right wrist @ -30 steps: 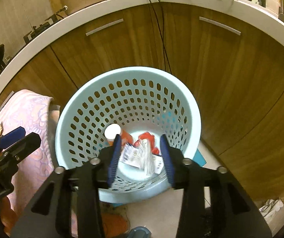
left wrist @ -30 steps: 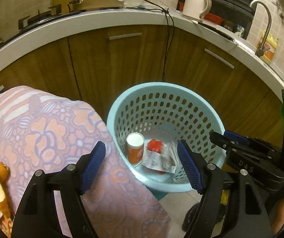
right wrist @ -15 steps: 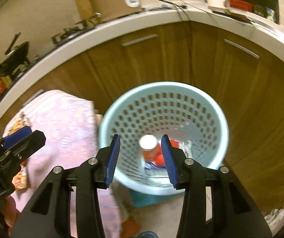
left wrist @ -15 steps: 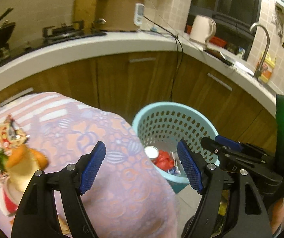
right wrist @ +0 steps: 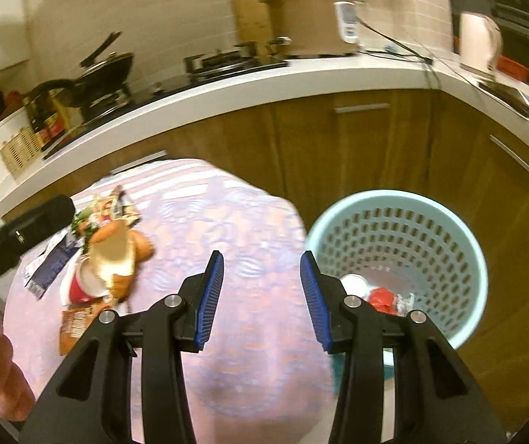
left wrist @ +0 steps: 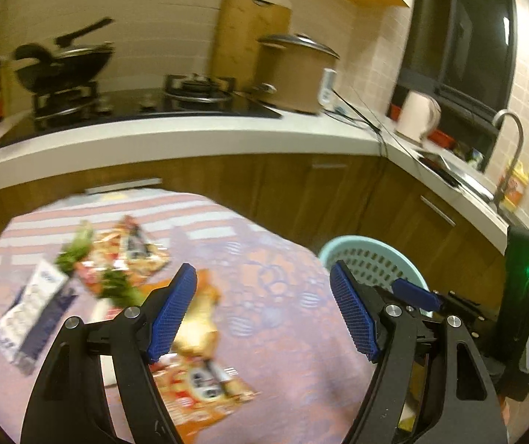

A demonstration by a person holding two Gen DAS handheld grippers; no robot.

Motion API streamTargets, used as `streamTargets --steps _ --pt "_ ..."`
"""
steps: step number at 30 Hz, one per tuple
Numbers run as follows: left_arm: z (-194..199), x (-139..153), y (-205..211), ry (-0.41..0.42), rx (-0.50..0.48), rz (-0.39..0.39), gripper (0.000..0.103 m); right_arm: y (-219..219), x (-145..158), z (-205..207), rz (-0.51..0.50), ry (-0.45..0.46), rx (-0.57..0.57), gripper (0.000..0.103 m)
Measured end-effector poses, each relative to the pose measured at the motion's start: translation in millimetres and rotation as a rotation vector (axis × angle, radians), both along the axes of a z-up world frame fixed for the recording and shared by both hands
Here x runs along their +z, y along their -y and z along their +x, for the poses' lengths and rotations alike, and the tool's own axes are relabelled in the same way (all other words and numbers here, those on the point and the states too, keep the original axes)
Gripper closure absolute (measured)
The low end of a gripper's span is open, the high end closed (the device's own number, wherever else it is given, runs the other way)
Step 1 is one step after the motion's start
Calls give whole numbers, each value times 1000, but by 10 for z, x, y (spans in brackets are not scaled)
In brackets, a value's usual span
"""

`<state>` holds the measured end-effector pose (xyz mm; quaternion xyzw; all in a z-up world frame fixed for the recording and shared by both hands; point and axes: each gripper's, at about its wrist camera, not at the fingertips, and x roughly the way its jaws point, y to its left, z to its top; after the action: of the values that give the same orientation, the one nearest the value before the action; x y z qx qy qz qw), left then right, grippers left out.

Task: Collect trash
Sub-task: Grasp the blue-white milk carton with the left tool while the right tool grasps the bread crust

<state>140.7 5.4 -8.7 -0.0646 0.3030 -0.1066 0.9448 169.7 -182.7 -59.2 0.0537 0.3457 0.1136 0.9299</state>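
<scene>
Both released, empty claws [left wrist: 262,310] [right wrist: 261,299] now off the blue basket [right wrist: 464,229], red wrapper [right wrist: 380,298] and can [right wrist: 353,282] inside.

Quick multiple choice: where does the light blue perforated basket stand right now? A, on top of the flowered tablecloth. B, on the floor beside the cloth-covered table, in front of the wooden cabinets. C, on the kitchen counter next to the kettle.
B: the basket stands low in front of the wooden cabinets, right of the flowered tablecloth, with trash already inside.
</scene>
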Motion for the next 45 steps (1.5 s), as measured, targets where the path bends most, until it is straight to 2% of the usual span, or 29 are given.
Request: streamTargets --steps 6,12,18,22,26,29,36,38,40,42,45 --pt "-166 1 -627 10 120 -10 30 -494 -104 33 22 -9 85 63" --pt "-314 -132 -1381 -16 274 -22 30 -916 -230 106 57 -20 141 63" --pt "-366 -335 -2098 -76 401 -38 30 -1130 -347 168 66 -15 152 63" --pt "-258 -503 -2393 -131 431 -40 26 -1215 -451 207 45 -35 148 63" --pt "-153 -705 -2463 -188 402 -71 26 -1206 -446 213 43 -26 146 63" --pt "-158 -790 -2381 -208 331 -121 26 -1187 -465 234 53 -34 141 63" --pt "-201 -809 -1980 -227 203 -119 26 -1170 -461 229 56 -24 141 63" --pt "-196 -799 -1861 -229 182 -88 25 -1171 -447 216 52 -15 143 63" --pt "-158 -785 -1796 -224 208 -31 25 -1168 -433 200 56 -9 150 63" --pt "-81 -784 -1782 -232 236 14 24 -1161 -410 175 58 -1 153 57" --pt "59 -813 -1753 -261 221 39 24 -1156 -356 125 47 13 162 52"
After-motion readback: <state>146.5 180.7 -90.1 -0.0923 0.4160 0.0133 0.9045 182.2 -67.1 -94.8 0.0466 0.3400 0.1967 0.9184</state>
